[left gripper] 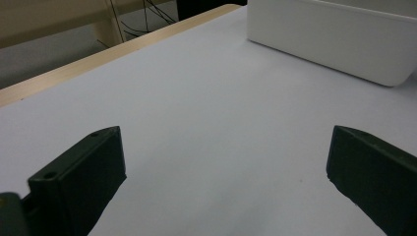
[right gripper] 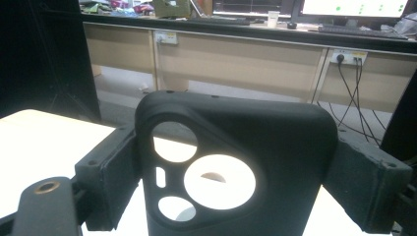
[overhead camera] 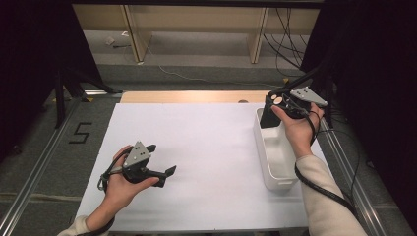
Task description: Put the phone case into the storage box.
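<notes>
Black rubbery phone case (right gripper: 236,172), clamped in right tongs (overhead camera: 273,109), hangs over white plastic bin (overhead camera: 273,167), seemingly for dropping; left tongs (overhead camera: 160,160) gape empty.

A white table top (overhead camera: 211,142) is seen with a light wooden strip (overhead camera: 192,96) along its far edge. A "5" (overhead camera: 80,132) is marked on the grey floor at the left. Beyond the table, wooden desk legs (overhead camera: 137,34) and trailing black cables (overhead camera: 285,44) are visible. Monitors (right gripper: 354,9) and wall sockets (right gripper: 350,56) are shown in the right gripper view.
</notes>
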`<action>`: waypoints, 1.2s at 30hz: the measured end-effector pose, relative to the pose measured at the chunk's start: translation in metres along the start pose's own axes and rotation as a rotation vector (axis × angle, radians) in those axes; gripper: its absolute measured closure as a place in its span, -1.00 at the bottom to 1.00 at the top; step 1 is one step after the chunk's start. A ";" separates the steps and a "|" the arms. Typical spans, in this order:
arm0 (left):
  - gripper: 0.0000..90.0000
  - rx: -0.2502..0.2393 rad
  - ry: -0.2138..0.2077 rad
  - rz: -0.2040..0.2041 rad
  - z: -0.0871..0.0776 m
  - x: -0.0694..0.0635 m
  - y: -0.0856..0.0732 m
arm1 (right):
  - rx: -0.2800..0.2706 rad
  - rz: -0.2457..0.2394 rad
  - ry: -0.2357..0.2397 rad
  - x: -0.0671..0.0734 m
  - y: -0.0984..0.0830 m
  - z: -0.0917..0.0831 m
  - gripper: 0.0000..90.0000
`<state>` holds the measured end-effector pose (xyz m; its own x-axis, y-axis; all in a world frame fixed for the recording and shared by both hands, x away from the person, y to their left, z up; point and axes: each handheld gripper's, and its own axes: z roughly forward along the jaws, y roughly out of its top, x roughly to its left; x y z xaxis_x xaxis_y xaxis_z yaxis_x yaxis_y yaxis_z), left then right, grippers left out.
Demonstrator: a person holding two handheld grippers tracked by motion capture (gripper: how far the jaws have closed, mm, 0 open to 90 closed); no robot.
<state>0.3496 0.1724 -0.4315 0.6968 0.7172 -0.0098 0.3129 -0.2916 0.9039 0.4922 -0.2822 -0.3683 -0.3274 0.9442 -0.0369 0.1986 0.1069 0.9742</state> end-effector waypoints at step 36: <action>-0.98 0.000 0.000 0.000 0.000 0.000 0.000 | 0.042 -0.018 -0.002 0.000 -0.005 0.010 -0.65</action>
<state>0.3499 0.1727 -0.4317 0.6968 0.7172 -0.0102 0.3133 -0.2916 0.9038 0.5008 -0.2797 -0.3759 -0.3289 0.9428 -0.0544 0.2312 0.1363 0.9633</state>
